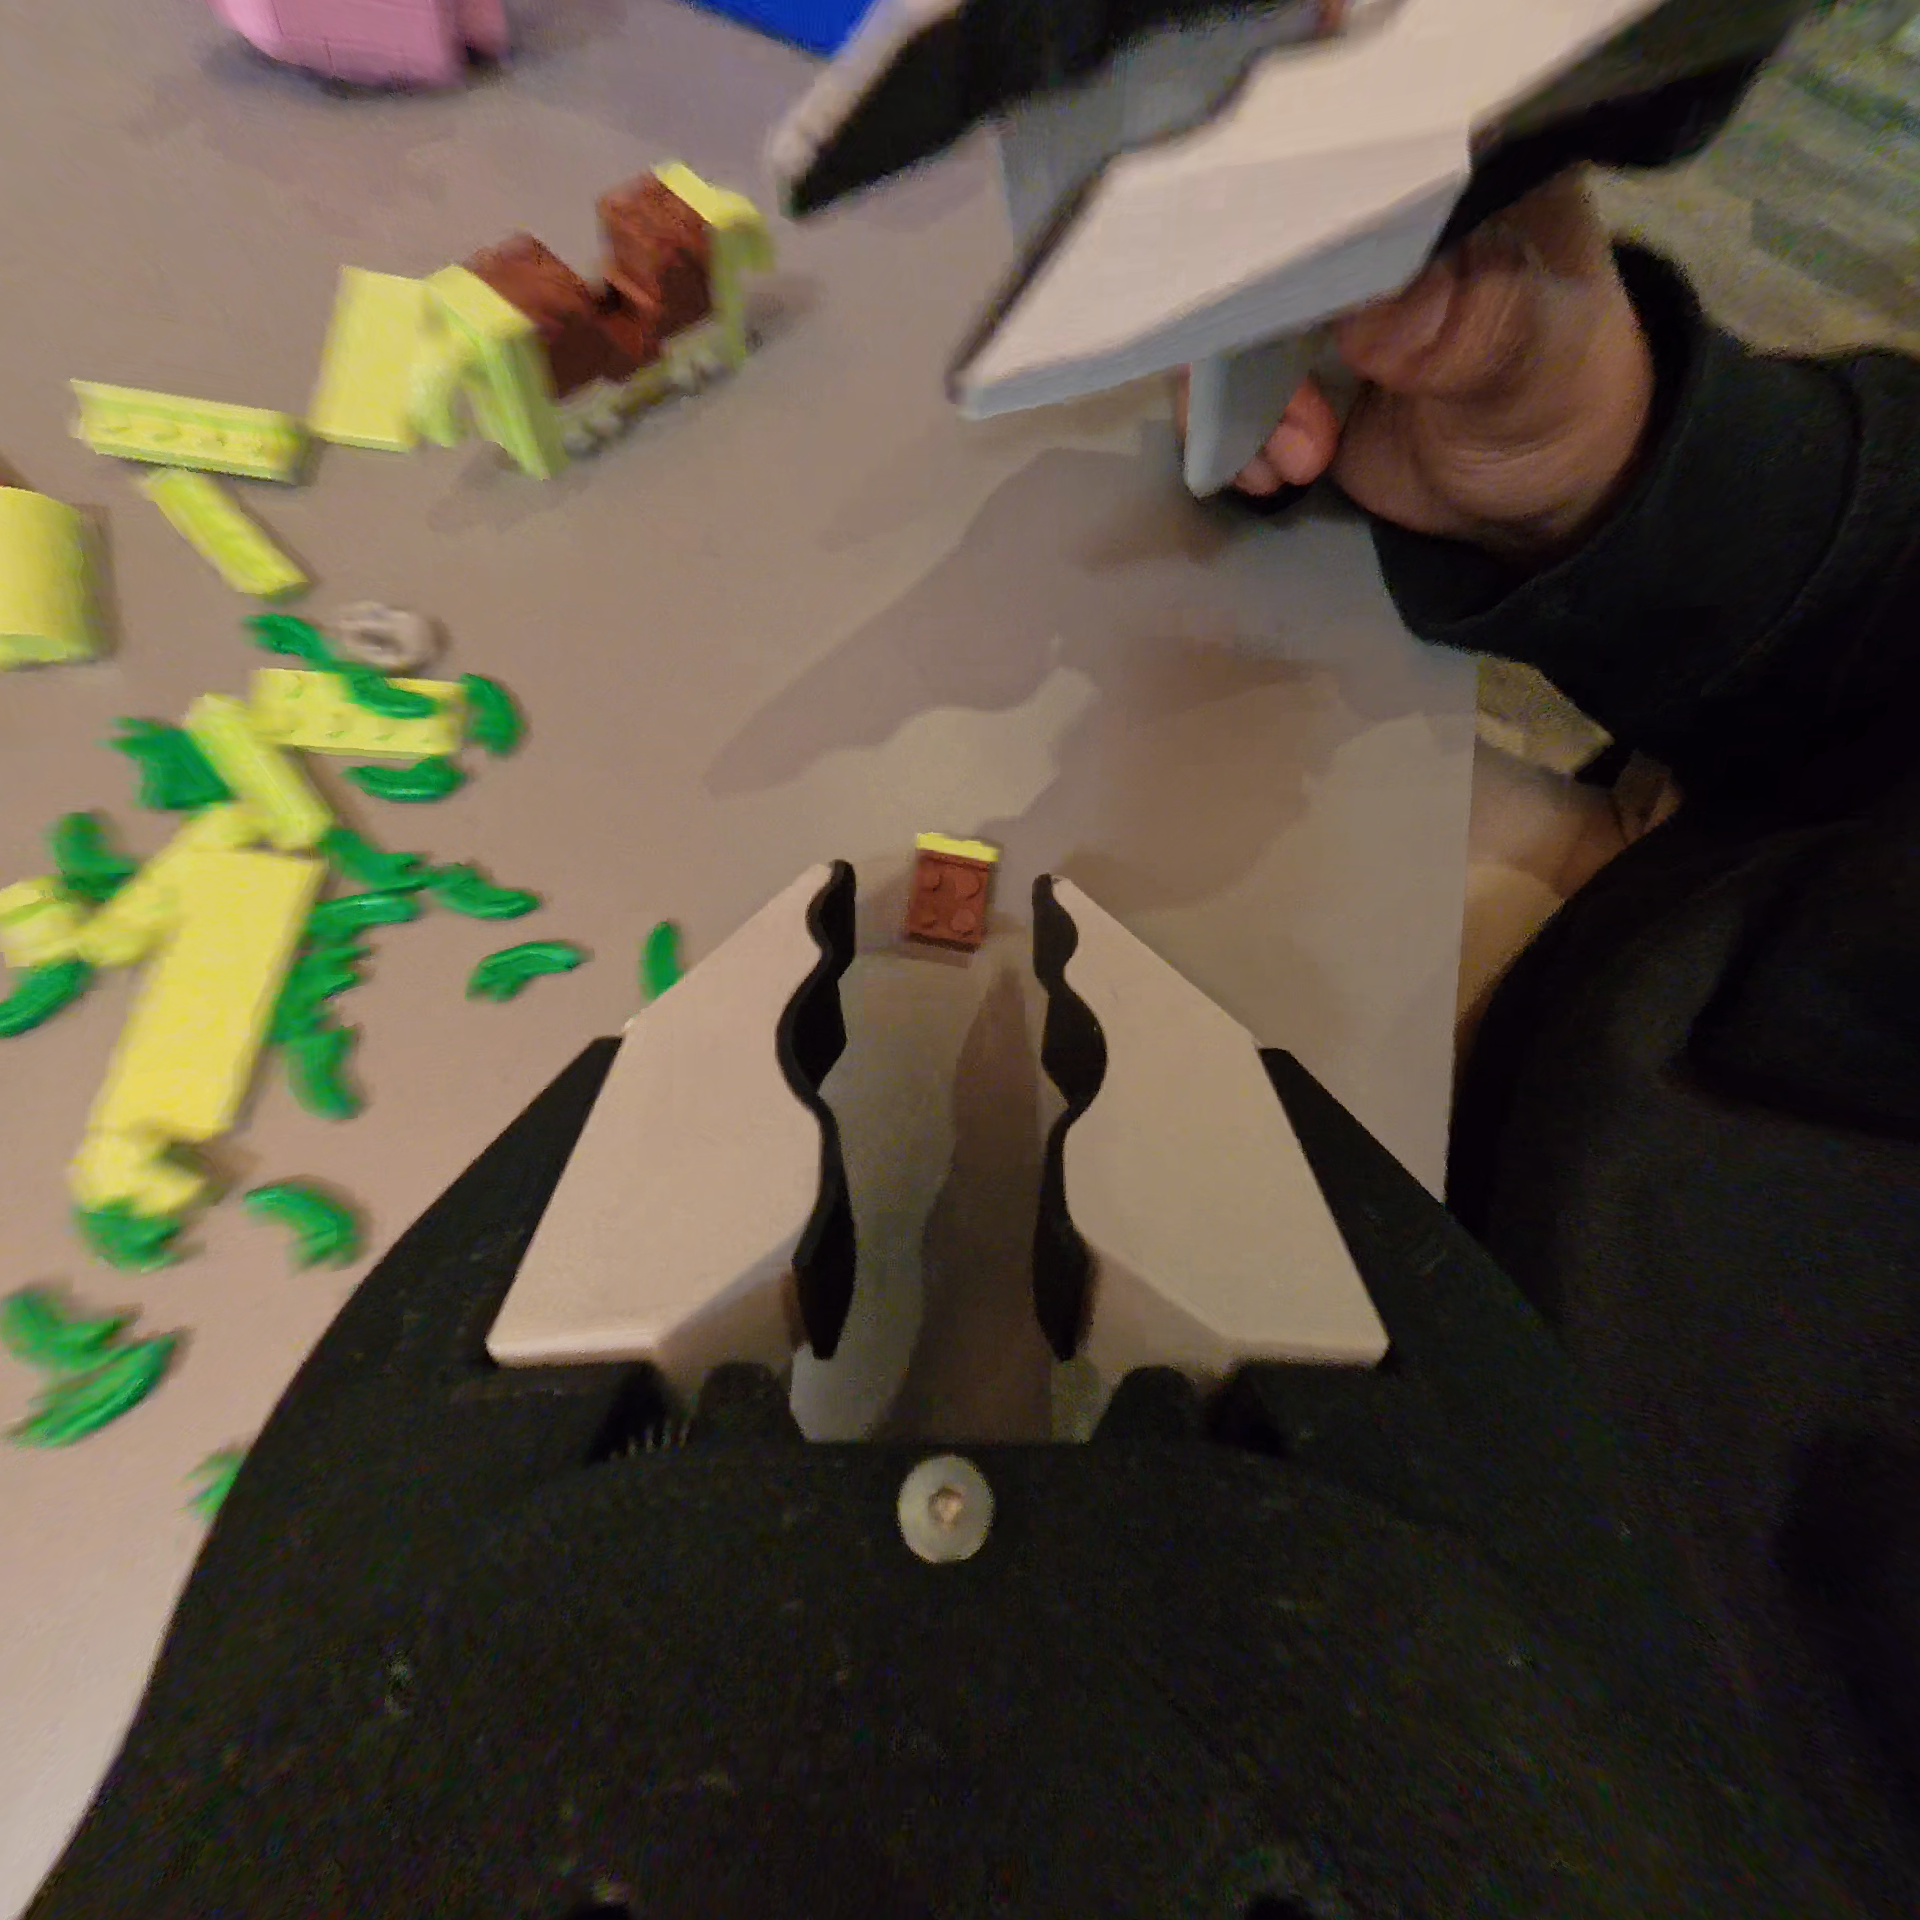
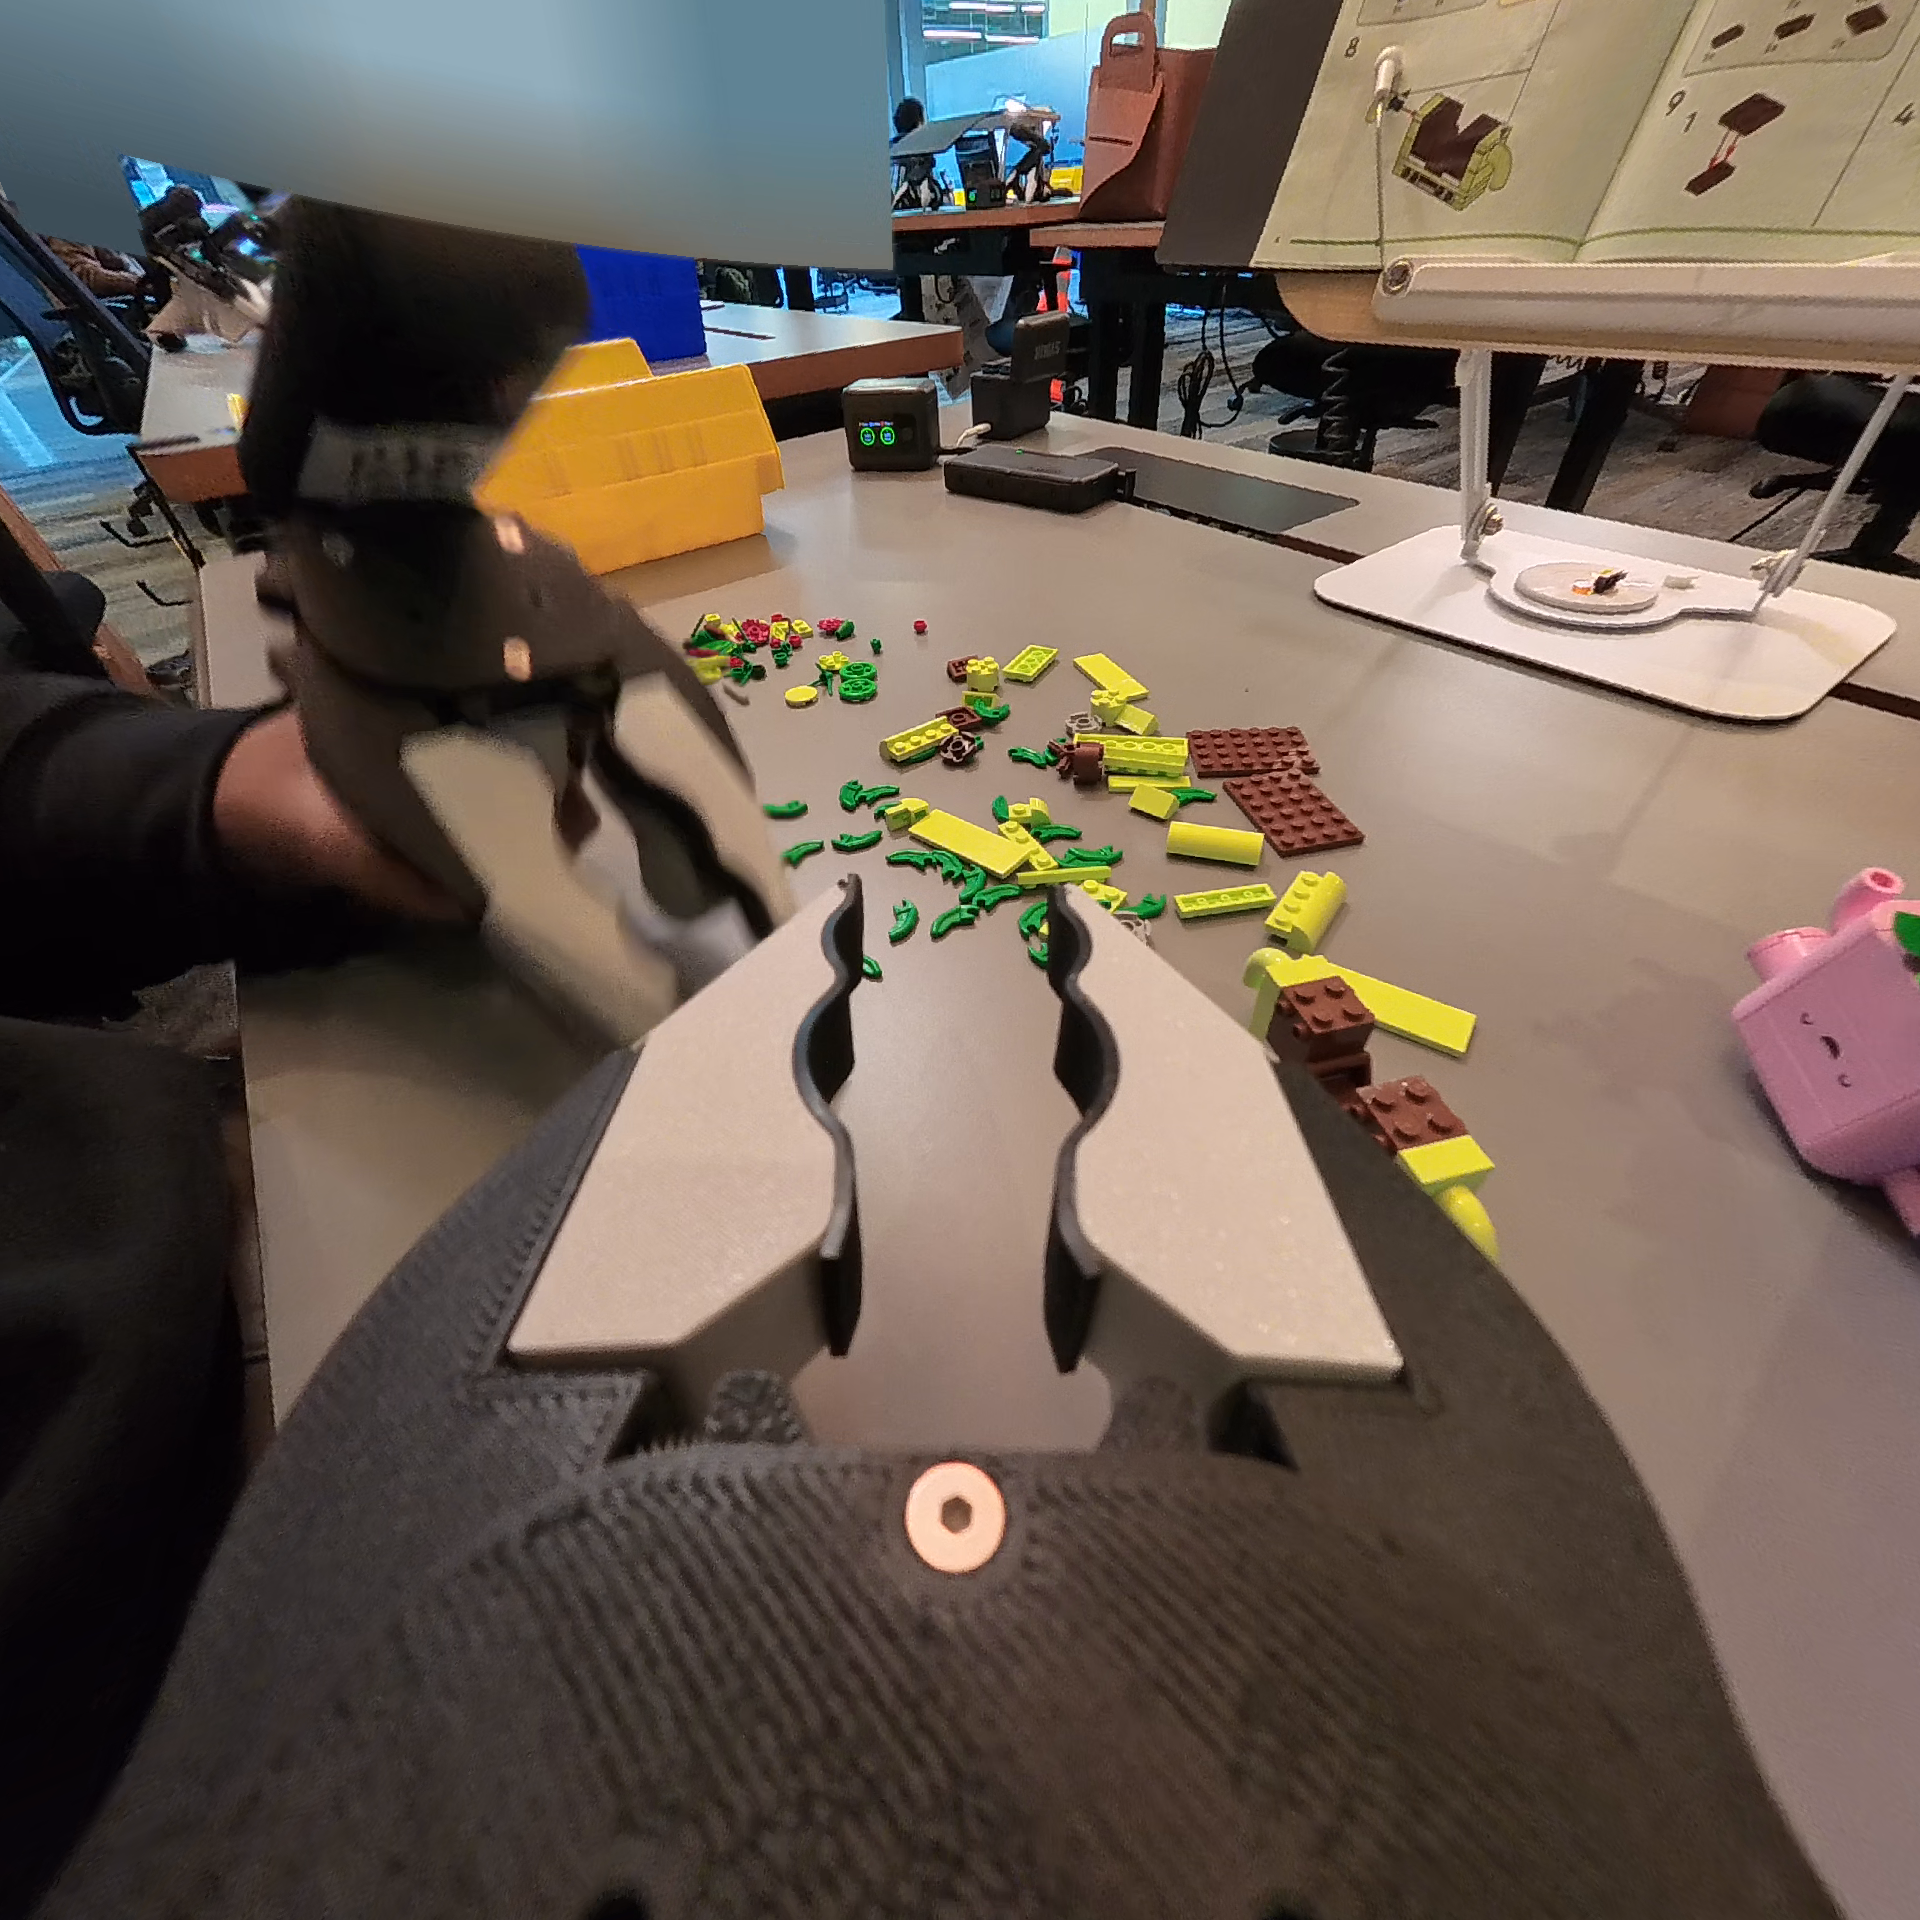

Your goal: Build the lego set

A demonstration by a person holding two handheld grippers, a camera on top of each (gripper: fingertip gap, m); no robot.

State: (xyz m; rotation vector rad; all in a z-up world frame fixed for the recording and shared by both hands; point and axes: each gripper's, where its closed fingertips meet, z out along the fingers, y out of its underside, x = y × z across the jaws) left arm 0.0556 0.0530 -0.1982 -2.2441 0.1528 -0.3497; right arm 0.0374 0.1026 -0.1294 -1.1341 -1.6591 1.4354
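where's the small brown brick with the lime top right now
In the left wrist view, the small brown brick lies on the grey table just ahead of the open left claw, near the table's right edge and apart from the loose lime and green pieces.

My left view smeared the lime and green loose bricks [image 1: 208,935]; its edge cropped the pink block figure [image 1: 364,36]; my right gripper's body hid part of the brown-and-lime assembly [image 2: 1361,1081].

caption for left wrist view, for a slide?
Open left gripper lines up on a small brown brick near the table edge.
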